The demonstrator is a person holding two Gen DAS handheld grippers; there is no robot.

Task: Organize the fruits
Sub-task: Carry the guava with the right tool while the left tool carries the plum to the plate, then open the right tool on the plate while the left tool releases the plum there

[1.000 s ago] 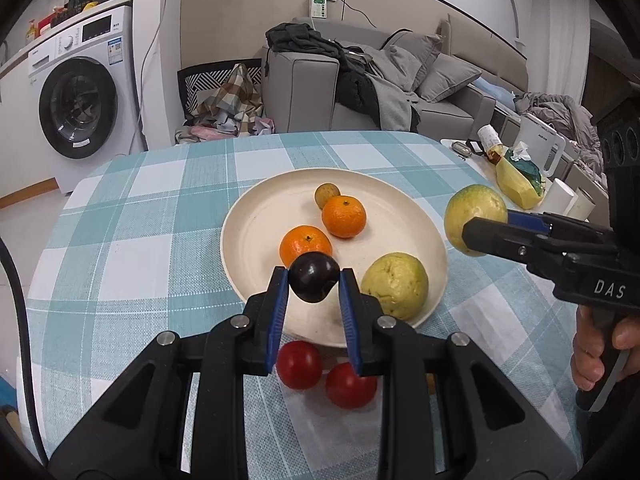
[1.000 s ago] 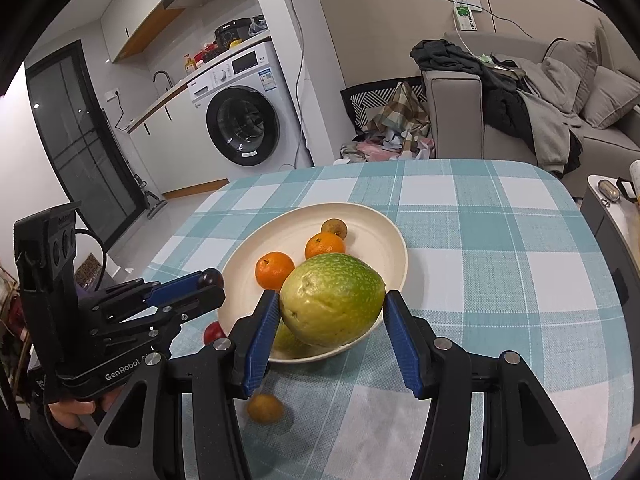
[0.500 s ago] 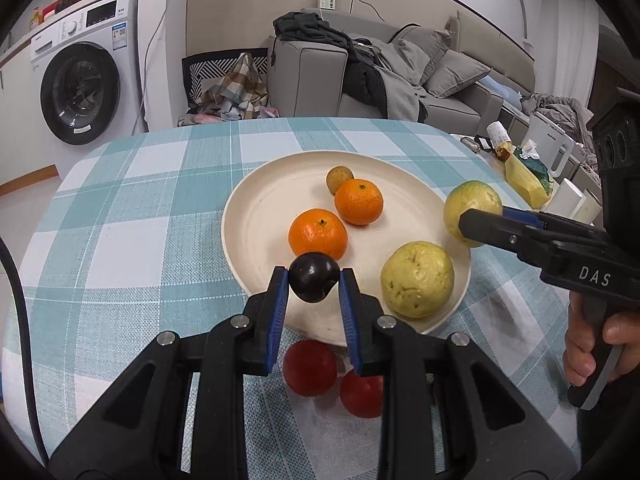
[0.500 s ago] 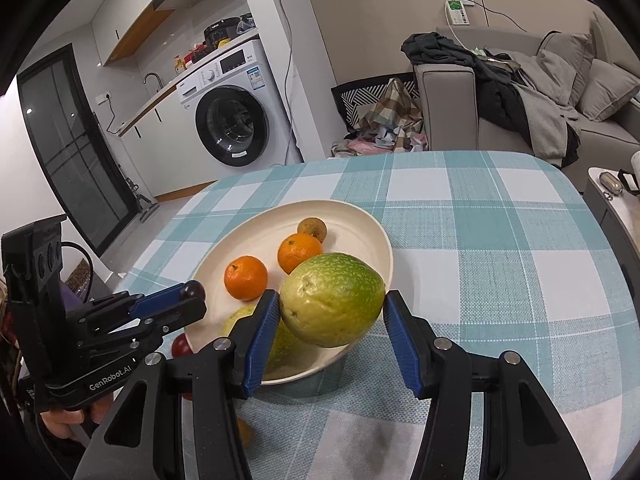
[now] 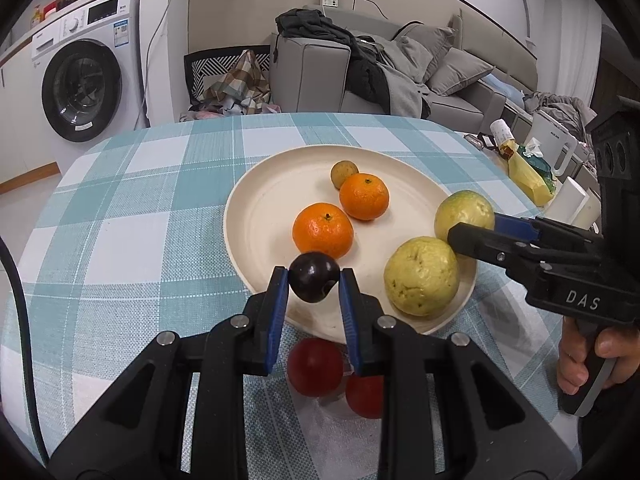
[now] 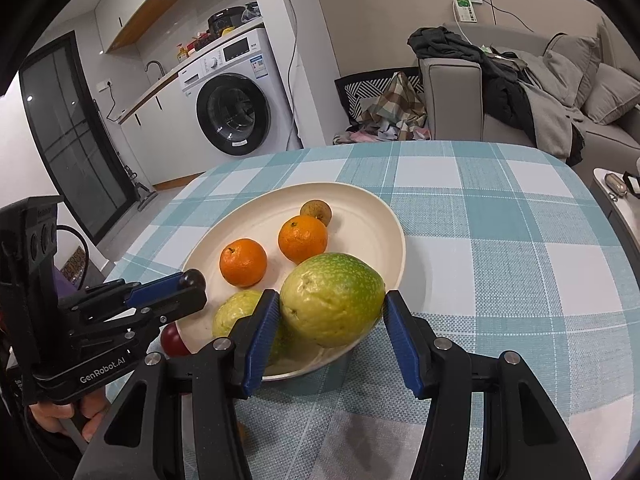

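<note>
My left gripper (image 5: 314, 282) is shut on a dark purple plum (image 5: 315, 280) and holds it over the near rim of the cream plate (image 5: 264, 208). My right gripper (image 6: 332, 312) is shut on a green-yellow guava (image 6: 332, 300) above the plate's right rim (image 6: 392, 216); this guava also shows in the left wrist view (image 5: 464, 212). On the plate lie two oranges (image 5: 323, 230) (image 5: 364, 196), a small brown fruit (image 5: 344, 172) and a second guava (image 5: 420, 276). Two red fruits (image 5: 315, 366) (image 5: 364, 396) lie on the cloth below my left gripper.
The round table (image 5: 120, 208) has a teal and white checked cloth. A side table (image 5: 532, 168) with a yellow bag and white cups stands to the right. A washing machine (image 5: 80, 72) and a grey sofa (image 5: 312, 68) stand behind.
Both grippers have moved forward over the plate with their fruit. The right gripper's guava has come down close beside the guava on the plate.
</note>
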